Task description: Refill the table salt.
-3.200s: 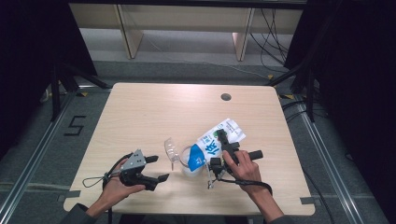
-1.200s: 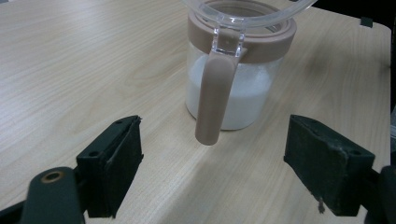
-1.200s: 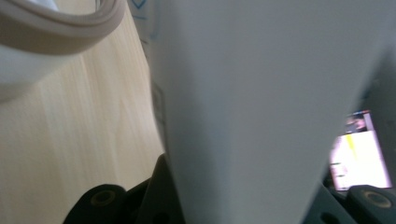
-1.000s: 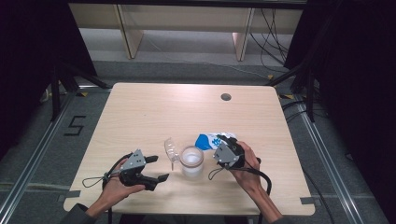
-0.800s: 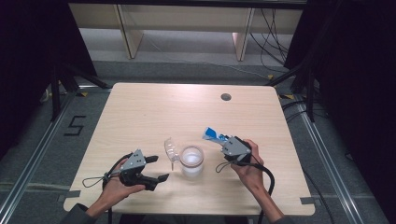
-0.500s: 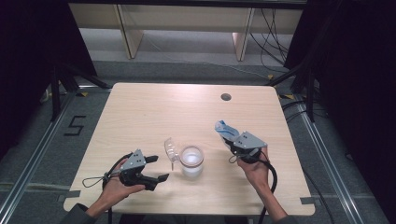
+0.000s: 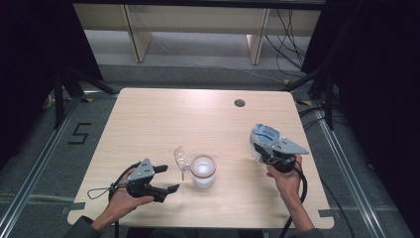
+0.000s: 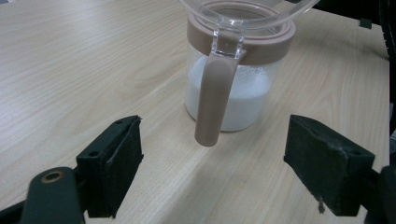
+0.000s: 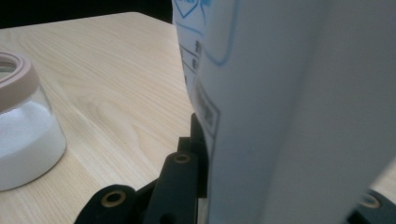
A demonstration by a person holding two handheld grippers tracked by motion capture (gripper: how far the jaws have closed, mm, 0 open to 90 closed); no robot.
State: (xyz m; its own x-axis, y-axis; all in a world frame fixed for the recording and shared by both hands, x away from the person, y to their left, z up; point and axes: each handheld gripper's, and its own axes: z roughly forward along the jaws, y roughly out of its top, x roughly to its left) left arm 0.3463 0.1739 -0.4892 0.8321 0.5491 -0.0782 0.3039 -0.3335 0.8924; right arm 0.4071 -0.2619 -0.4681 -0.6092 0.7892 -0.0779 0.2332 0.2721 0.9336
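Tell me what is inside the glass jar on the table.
The glass jar holds white powder filling roughly its lower half; its hinged lid stands open. The jar's bottom is covered by powder.

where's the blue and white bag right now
In the high view the blue and white bag is clamped in the right gripper near the table's right edge, apart from the glass jar at centre front.

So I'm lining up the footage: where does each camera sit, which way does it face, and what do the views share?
High view: above the person's side, looking forward and down on the table; both forearms, hands and tools show.
Left gripper view: on the left tool, looking along its open jaws at the jar.
Right gripper view: on the right tool, its jaws shut on the pouch.
Shared: all three views show the jar.
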